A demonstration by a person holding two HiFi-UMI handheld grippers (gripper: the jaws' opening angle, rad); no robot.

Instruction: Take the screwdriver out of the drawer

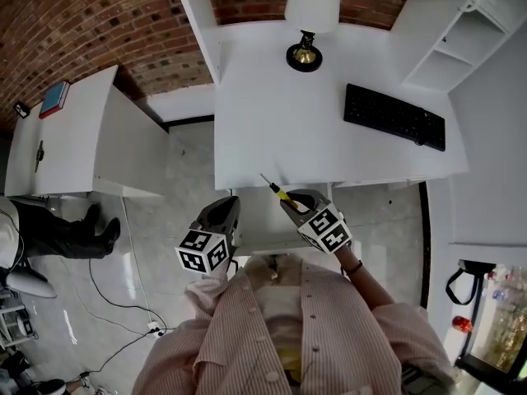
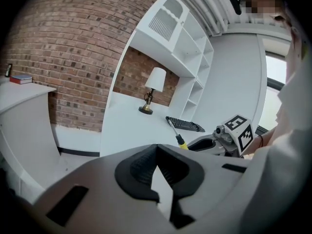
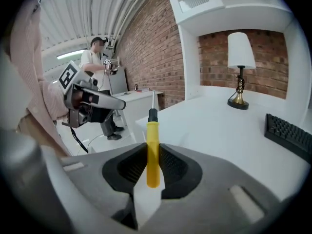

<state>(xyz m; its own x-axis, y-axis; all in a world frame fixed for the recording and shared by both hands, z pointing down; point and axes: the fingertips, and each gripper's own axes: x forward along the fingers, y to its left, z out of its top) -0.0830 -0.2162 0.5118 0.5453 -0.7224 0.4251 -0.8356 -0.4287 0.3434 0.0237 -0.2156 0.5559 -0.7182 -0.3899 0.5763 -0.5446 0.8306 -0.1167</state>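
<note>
Premises: a home-office or study setting, apparently mocked up inside a larger work hall.

Evidence:
- A white desk [image 1: 272, 97] carries a table lamp [image 1: 309, 23] and a black keyboard [image 1: 395, 115].
- A white shelving unit [image 1: 461, 39] stands at the desk's right.
- A low white cabinet [image 1: 90, 138] at the left has a book [image 1: 53, 99] on top.
- The brick wall [image 1: 82, 23] runs behind.
- The right gripper view shows a ribbed metal ceiling [image 3: 87, 13], a strip light [image 3: 73, 55] and a second person [image 3: 95, 57] farther back.
- Loose cables [image 1: 115, 295] cross the pale tiled floor [image 1: 177, 237] to a socket strip [image 1: 153, 329].
</note>
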